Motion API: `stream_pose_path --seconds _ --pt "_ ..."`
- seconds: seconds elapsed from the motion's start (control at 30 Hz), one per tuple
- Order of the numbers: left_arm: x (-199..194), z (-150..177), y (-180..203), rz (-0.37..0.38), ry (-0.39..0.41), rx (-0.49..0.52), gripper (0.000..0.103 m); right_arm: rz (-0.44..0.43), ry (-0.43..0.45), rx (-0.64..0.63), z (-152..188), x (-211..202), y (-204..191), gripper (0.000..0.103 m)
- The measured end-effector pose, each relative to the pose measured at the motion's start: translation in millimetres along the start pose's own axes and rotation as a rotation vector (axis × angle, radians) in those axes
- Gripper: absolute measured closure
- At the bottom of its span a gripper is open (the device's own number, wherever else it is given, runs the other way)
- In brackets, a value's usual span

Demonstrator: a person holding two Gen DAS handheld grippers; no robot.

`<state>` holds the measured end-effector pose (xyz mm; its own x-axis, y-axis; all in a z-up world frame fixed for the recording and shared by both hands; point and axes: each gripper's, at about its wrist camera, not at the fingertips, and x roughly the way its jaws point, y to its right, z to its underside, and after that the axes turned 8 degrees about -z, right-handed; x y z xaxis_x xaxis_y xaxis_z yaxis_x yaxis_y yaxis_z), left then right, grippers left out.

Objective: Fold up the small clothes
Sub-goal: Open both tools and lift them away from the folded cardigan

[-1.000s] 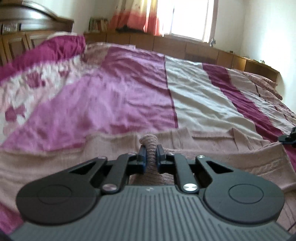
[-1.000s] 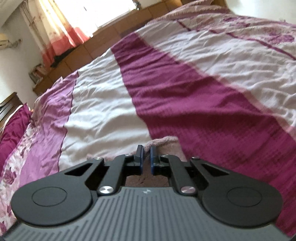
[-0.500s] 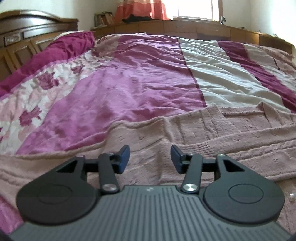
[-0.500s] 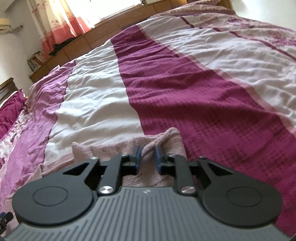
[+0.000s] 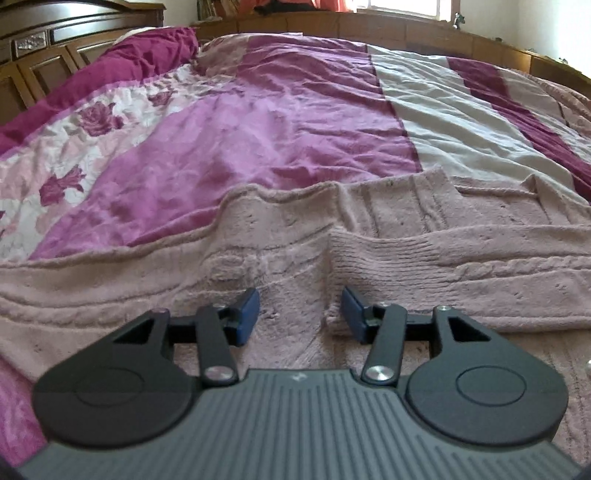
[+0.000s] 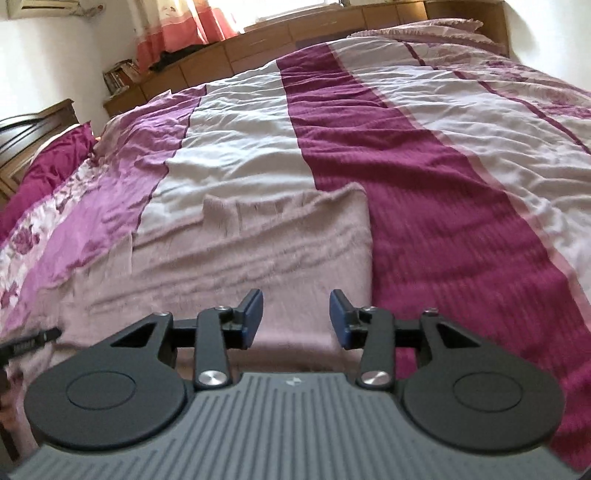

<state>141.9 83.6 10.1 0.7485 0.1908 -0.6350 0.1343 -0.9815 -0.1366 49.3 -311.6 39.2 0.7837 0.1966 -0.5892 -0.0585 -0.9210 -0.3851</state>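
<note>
Across the near part of the striped bedspread lies a pale pink knitted sweater, spread flat with cable ribbing showing; one ribbed sleeve is folded over its body, running in from the right and ending just ahead of the left gripper; that gripper hangs low over the knit with its blue-padded fingers spread apart and nothing between them; whether the pads touch the fabric cannot be told. From the right wrist view the right gripper is likewise spread wide and empty, poised over the sweater near the garment's straight right edge, which lies along the dark magenta stripe of the bedspread; a wooden headboard and a low wooden ledge under curtains border the bed.
</note>
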Motion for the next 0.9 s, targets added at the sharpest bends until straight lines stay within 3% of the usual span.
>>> stream_pose_path --seconds 0.2,0.4,0.53,0.6,0.7,0.9 --pt "-5 -2 -3 0.000 -0.015 -0.020 0.051 0.022 -0.009 -0.035 27 3 6 0.055" --pt "-23 -2 -17 0.011 -0.049 -0.078 0.052 0.017 0.014 -0.003 24 -6 -2 0.052" --pt "-42 1 -30 0.021 -0.062 -0.123 0.051 -0.013 0.028 0.017 22 -18 -9 0.038" --pt "-53 3 -35 0.023 -0.068 -0.134 0.051 -0.028 0.031 0.011 24 -25 -14 0.038" --pt "-66 4 -40 0.022 -0.085 -0.137 0.042 -0.052 0.034 0.006 27 -36 -24 0.037" --pt "-89 9 -49 -0.002 -0.090 -0.113 0.041 -0.102 0.039 0.008 32 -55 -45 0.028"
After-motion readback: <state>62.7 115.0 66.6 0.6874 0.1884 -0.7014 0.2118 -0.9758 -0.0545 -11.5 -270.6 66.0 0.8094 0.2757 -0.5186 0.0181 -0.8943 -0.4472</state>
